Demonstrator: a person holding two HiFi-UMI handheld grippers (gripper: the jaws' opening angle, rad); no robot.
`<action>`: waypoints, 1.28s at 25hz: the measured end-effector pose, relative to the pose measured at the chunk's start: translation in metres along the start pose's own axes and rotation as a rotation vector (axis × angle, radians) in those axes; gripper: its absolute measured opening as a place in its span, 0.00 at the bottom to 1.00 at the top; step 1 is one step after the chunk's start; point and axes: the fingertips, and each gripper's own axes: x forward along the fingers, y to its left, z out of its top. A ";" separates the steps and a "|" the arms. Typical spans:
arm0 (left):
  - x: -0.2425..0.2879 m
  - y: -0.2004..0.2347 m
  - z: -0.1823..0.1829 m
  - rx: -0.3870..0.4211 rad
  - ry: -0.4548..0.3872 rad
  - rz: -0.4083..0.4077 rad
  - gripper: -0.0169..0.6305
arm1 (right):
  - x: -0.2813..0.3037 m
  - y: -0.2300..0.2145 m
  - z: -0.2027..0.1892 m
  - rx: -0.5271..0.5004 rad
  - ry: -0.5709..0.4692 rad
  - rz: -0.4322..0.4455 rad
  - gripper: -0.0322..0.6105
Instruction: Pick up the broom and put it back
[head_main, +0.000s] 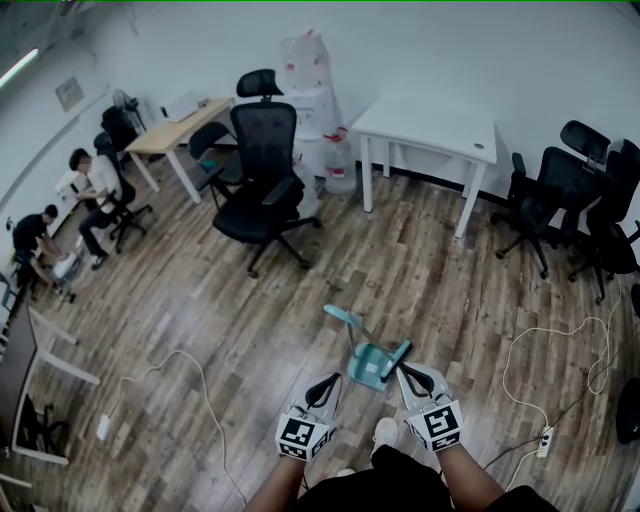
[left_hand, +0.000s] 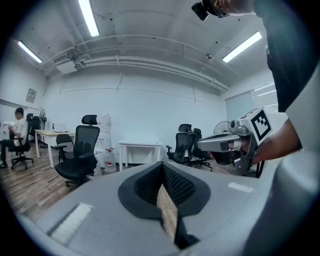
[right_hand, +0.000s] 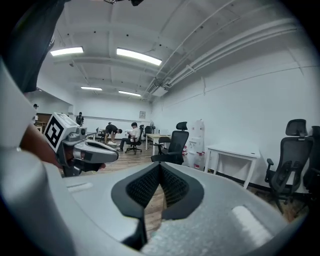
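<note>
A teal broom and dustpan set (head_main: 368, 360) lies on the wooden floor just ahead of me, its thin handle running up-left to a teal grip (head_main: 341, 315). My left gripper (head_main: 332, 379) hovers to its left, jaws shut and empty; in the left gripper view (left_hand: 161, 166) the pads meet with nothing between them. My right gripper (head_main: 403, 371) overlaps the set's right edge in the head view. The right gripper view (right_hand: 159, 166) shows shut jaws with only floor behind them. Both grippers point almost level across the room.
A black office chair (head_main: 262, 190) stands ahead, a white table (head_main: 430, 125) behind it to the right. More black chairs (head_main: 560, 190) stand at the right wall. A wooden desk (head_main: 180, 125) and seated people (head_main: 95, 195) are at left. Cables (head_main: 560, 340) and a power strip (head_main: 545, 440) lie on the floor.
</note>
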 end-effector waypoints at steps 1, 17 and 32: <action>0.006 0.002 0.001 -0.001 0.003 0.004 0.05 | 0.005 -0.005 0.000 -0.005 0.001 0.008 0.05; 0.058 0.024 0.006 0.024 0.034 0.122 0.05 | 0.055 -0.052 -0.008 -0.005 -0.001 0.137 0.05; 0.067 0.056 -0.013 -0.032 0.084 0.180 0.05 | 0.107 -0.053 -0.030 -0.031 0.059 0.215 0.05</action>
